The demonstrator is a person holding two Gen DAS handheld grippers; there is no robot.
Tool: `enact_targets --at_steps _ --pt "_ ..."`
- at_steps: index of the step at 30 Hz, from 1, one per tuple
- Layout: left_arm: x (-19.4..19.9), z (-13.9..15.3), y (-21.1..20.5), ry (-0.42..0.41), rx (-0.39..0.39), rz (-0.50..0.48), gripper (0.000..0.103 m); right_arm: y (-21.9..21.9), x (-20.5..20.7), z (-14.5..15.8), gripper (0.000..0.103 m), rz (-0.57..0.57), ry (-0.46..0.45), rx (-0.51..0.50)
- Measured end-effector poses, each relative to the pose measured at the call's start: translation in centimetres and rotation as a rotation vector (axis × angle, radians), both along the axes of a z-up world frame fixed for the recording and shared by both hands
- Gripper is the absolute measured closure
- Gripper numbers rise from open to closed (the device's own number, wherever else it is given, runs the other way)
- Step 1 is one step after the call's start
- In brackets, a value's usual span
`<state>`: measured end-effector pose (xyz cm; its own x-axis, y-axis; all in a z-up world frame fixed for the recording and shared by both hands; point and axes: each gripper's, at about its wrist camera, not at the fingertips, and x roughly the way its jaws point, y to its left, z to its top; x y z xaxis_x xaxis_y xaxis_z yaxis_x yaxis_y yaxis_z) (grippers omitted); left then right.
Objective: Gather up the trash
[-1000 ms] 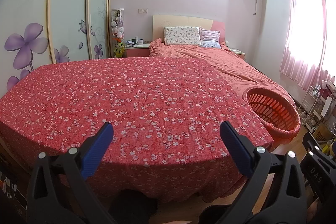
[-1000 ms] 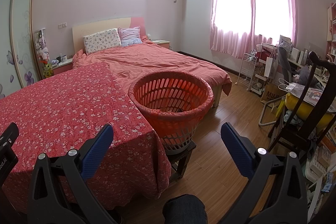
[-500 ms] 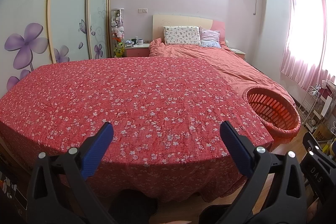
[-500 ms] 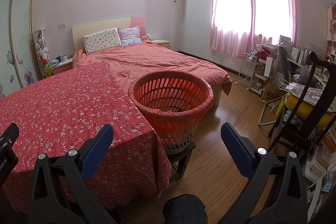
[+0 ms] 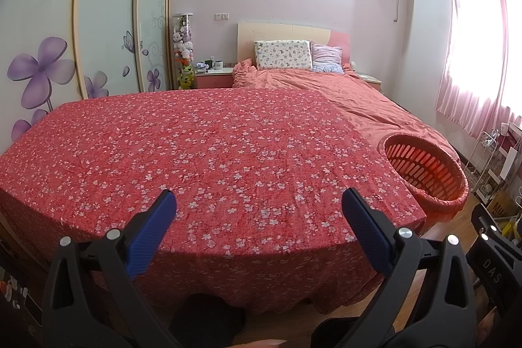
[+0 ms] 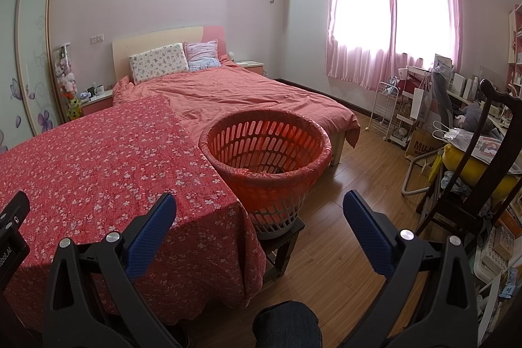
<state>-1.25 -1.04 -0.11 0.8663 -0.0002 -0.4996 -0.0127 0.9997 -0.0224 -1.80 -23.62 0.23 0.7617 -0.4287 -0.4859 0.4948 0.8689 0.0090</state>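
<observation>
An orange slotted basket [image 6: 266, 145] lined with a red bag stands on a small dark stool [image 6: 283, 242] at the right corner of a table under a red flowered cloth [image 5: 202, 152]. The basket [image 5: 424, 167] also shows at the right of the left wrist view. A small dark item lies at its bottom. No loose trash shows on the cloth. My left gripper [image 5: 259, 222] hangs open over the table's near edge, nothing between its blue pads. My right gripper [image 6: 259, 224] is open too, held in front of the basket and short of it.
A bed [image 6: 248, 100] with a pink quilt lies behind the table. A dark wooden chair [image 6: 483, 172], a white rack [image 6: 388, 110] and a cluttered desk crowd the right wall. Wood floor [image 6: 352, 194] runs right of the basket. A person's knee [image 6: 287, 325] shows at the bottom.
</observation>
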Motion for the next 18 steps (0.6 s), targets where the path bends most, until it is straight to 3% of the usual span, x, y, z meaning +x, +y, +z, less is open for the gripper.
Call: enact_targets --at_steps 18 --pt "0.13 -0.07 0.32 0.004 0.007 0.001 0.004 -0.01 0.00 0.08 0.002 0.000 0.000 0.001"
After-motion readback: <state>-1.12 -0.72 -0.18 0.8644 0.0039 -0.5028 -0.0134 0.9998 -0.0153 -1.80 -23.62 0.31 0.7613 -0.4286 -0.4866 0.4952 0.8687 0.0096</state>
